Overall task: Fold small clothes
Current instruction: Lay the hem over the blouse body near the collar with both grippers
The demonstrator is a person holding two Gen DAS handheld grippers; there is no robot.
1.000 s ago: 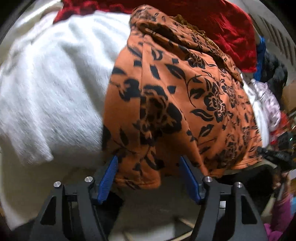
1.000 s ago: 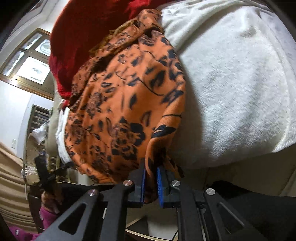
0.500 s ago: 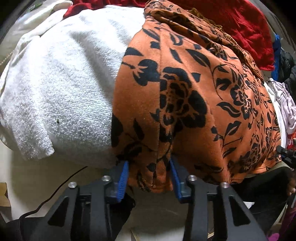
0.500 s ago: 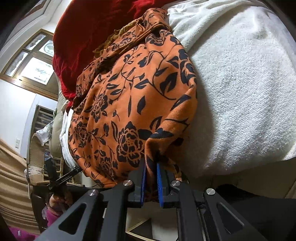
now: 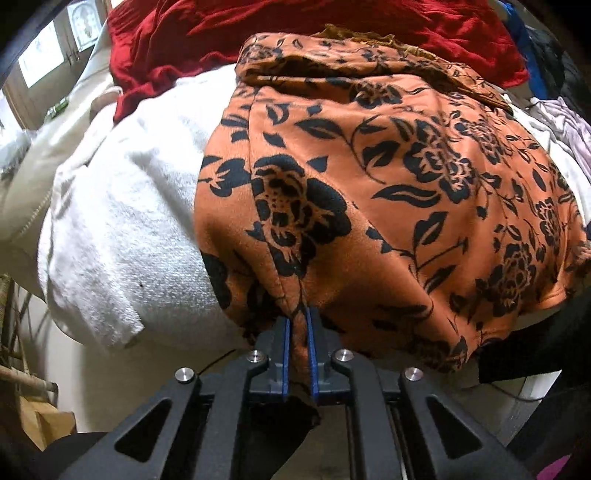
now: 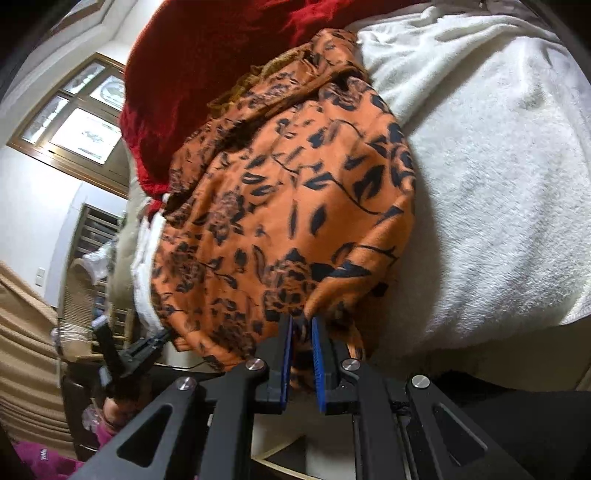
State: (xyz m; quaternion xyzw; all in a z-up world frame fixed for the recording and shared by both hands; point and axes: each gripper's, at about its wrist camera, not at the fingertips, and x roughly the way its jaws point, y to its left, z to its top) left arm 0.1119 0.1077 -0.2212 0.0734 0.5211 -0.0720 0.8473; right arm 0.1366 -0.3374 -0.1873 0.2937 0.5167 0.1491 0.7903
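An orange garment with black flowers [image 5: 388, 184] lies draped over a white towel [image 5: 129, 221], its near hem hanging over the edge. My left gripper [image 5: 298, 317] is closing its blue pads tight on a pinch of that hem at the garment's left corner. In the right wrist view the same garment [image 6: 288, 206] spreads across the white towel [image 6: 498, 184]. There my right gripper [image 6: 301, 325] is shut on the hem at the other near corner. The fabric between the two grips looks fairly taut.
A red velvet cloth [image 5: 295, 22] is heaped behind the garment. More clothes, pale and dark [image 5: 565, 125], are piled at the right. A window [image 6: 74, 122] and a white wall show at the left. A pink sleeve [image 6: 44, 454] sits low left.
The left gripper's jaws went from wide open around the hem to shut on it, and the hand shifted along the edge. The right gripper kept its grip and stayed put.
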